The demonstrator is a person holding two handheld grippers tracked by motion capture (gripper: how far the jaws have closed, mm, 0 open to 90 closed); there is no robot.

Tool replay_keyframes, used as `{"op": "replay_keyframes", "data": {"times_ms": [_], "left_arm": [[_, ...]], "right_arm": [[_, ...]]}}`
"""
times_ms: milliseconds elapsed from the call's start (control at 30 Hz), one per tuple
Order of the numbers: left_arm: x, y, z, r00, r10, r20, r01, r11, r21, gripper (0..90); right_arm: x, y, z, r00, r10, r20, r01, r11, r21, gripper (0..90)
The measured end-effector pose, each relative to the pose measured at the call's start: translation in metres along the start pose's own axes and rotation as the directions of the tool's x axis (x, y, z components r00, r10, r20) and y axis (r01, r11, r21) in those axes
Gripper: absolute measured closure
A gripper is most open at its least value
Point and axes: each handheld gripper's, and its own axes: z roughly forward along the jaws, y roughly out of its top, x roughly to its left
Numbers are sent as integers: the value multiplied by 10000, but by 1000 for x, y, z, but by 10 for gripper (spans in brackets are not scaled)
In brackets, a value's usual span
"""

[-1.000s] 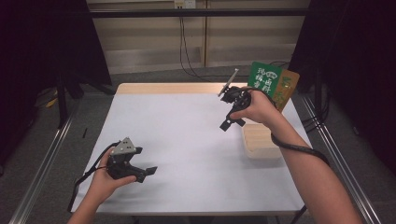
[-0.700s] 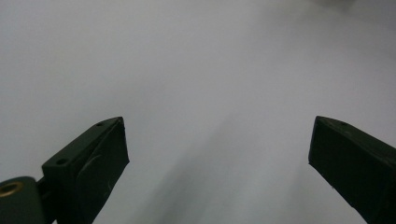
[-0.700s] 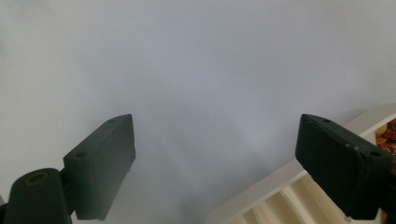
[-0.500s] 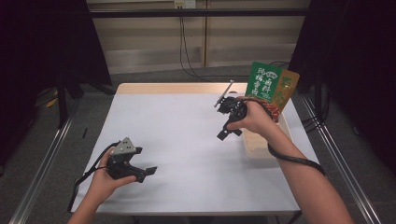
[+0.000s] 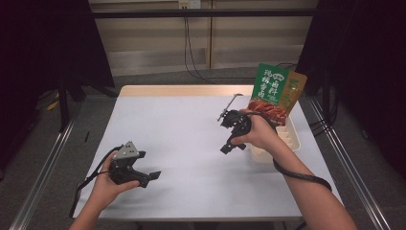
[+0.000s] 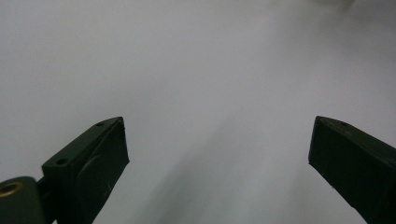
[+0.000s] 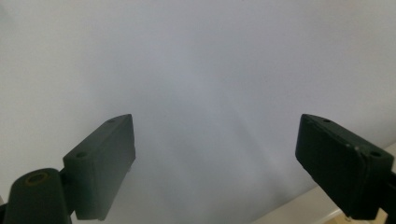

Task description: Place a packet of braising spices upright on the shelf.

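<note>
- Right gripper (image 5: 229,143): jaws spread wide and empty in the right gripper view, pointing down at bare white table (image 7: 201,70). High view puts it above the table's right half, held in the right hand (image 5: 258,132), just left of the tray.
- Right gripper view also catches a cream edge at its bottom right corner, likely the tray rim (image 7: 299,212); cannot tell for sure.
- Left gripper (image 5: 143,176): jaws likewise wide apart with nothing between them in the left gripper view, blurred white tabletop ahead. High view has it low over the near left part of the table in the left hand (image 5: 107,189), grey three-cornered plate on top, jaws pointing right.
- Grippers are well apart from each other.
- Cream tray (image 5: 293,139): sits at the table's right edge, partly behind the right hand; contents hidden from here.
- Green and orange food pouch (image 5: 273,93): stands upright at the tray's far end, printed side toward the camera, seen in the high view. Just beside the right hand, not gripped.
- Cable runs from the right gripper along the forearm.
</note>
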Motion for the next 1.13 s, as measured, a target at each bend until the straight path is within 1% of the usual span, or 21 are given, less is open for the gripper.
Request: {"op": "replay_keyframes", "data": {"times_ms": [33,67,167,233,300,400,467,533,567,600,667,700,767,800,833,867,900,967,1033,1067,1133], "left_arm": [[0,0,0,10000,23,-12,-23,10000,2,46],[0,0,0,10000,8,-6,-8,10000,14,46],[0,0,0,10000,17,-12,-17,10000,17,46],[0,0,0,10000,20,-13,-20,10000,10,45],[0,0,0,10000,66,14,-66,10000,48,46],[0,0,1,10000,75,12,-75,9999,71,46],[0,0,0,10000,81,21,-81,9999,67,46],[0,0,1,10000,62,16,-62,10000,72,46],[0,0,0,9999,160,-39,-160,9998,107,46],[0,0,1,9998,185,-92,-184,9997,130,46],[0,0,1,9998,192,-65,-191,9997,141,46],[-1,0,2,10000,75,52,-75,9999,115,46],[-1,0,1,10000,65,22,-65,9999,150,46],[-1,0,1,10000,56,21,-56,9998,168,46],[0,0,1,9998,183,-68,-182,9997,178,46],[-1,0,1,10000,76,16,-76,9998,170,46],[-1,-1,1,10000,74,25,-74,9998,165,46],[-1,-1,2,10000,76,29,-76,9998,167,45],[-1,-1,4,9999,-7,118,6,9999,137,45],[-1,-1,4,9999,99,48,-100,9997,212,45],[0,-1,6,9999,38,129,-40,9998,193,45]], "right_arm": [[0,-1,1,9999,-90,-51,90,10000,-35,122],[1,-2,2,9999,41,-150,-41,10000,-58,122],[3,-7,5,9996,9,-269,-15,9998,-203,123],[5,-9,6,9997,73,-233,-78,9998,-205,125],[6,-11,8,9997,-87,-236,82,9997,-227,125],[9,-15,13,9996,-33,-274,28,9998,-197,124],[13,-18,16,9998,-164,-114,162,9997,-185,124],[15,-19,17,9998,-152,-109,150,9996,-225,124],[15,-21,19,9994,-300,-189,293,9990,-334,125],[18,-22,20,9995,-88,-296,79,9995,-320,125],[19,-24,24,9986,-244,-464,221,9985,-492,126],[20,-25,25,9981,-269,-557,236,9979,-602,127],[23,-27,27,9981,-180,-589,138,9974,-707,128],[24,-28,29,9985,-208,-508,171,9972,-727,128],[25,-29,31,9988,-215,-430,183,9972,-727,127],[26,-30,33,9990,-158,-424,128,9974,-705,127],[26,-31,34,9986,-247,-468,213,9971,-728,128],[27,-33,38,9976,-188,-661,135,9967,-803,128],[28,-35,41,9975,-103,-702,39,9958,-914,128],[28,-37,41,9971,-100,-749,26,9951,-985,129],[29,-39,43,9971,-58,-756,-20,9947,-1025,129]]}}
